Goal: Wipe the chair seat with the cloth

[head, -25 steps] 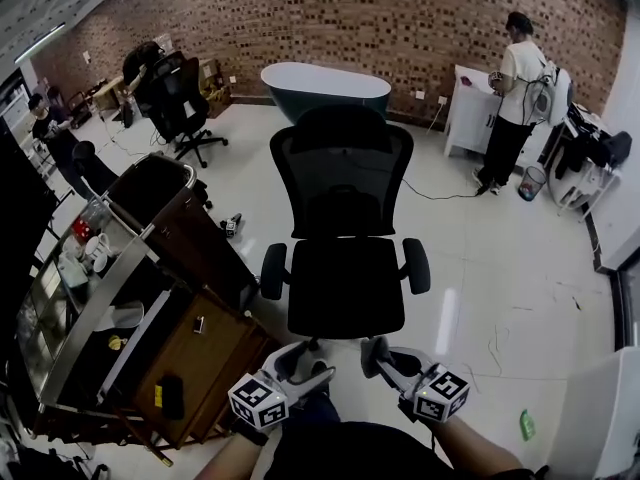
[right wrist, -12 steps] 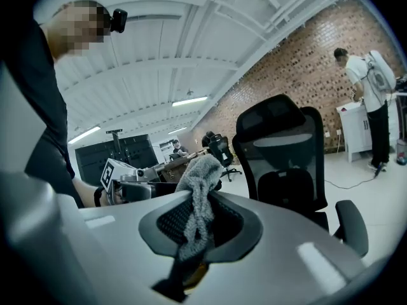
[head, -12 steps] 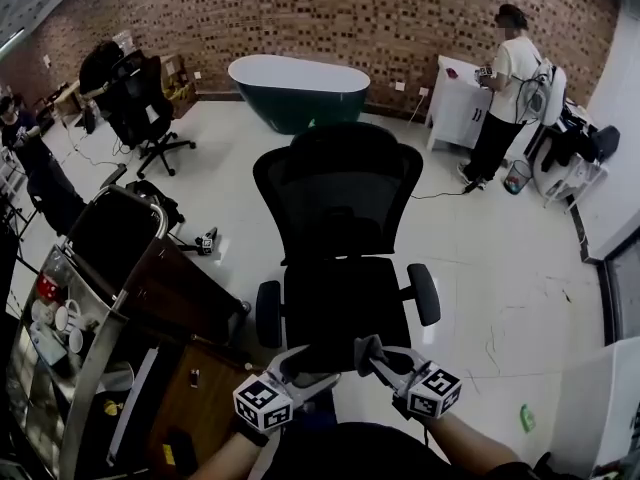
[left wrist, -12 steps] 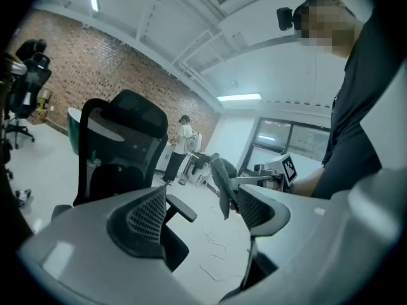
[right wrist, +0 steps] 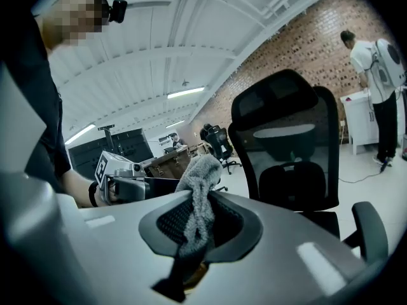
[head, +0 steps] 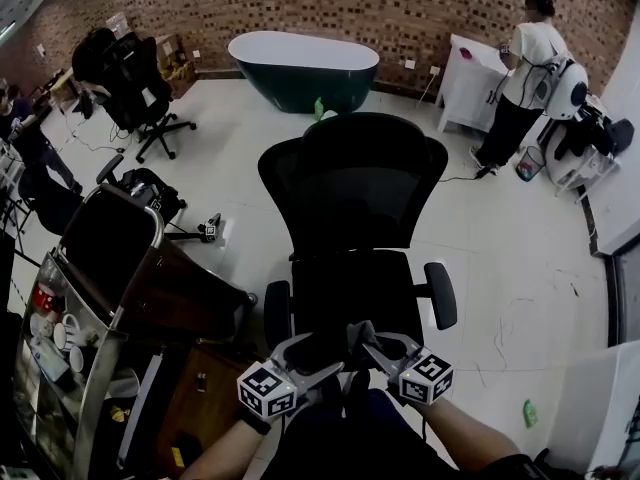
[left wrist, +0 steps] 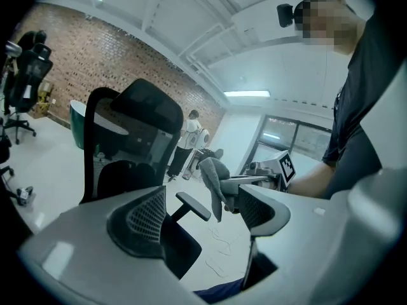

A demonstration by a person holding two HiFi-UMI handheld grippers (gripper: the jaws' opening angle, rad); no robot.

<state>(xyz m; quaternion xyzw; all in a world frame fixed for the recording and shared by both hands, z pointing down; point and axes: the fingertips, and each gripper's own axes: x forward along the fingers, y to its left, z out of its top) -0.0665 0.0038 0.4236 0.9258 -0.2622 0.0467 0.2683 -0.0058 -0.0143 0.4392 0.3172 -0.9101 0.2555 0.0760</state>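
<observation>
The grey cloth (right wrist: 196,196) is pinched between the closed jaws of the right gripper (right wrist: 200,227). The jaws of the left gripper (left wrist: 198,213) are held apart, with nothing between them. Both grippers are positioned side by side near the front edge of the black chair seat (head: 350,293).

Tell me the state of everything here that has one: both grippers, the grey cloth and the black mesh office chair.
Left gripper: open, nothing between its jaws.
Right gripper: shut on the grey fluffy cloth.
Grey fluffy cloth: bunched, one end clamped, the rest loose.
Black mesh office chair: upright, facing the person.
Chair seat: bare, nothing lying on it.
</observation>
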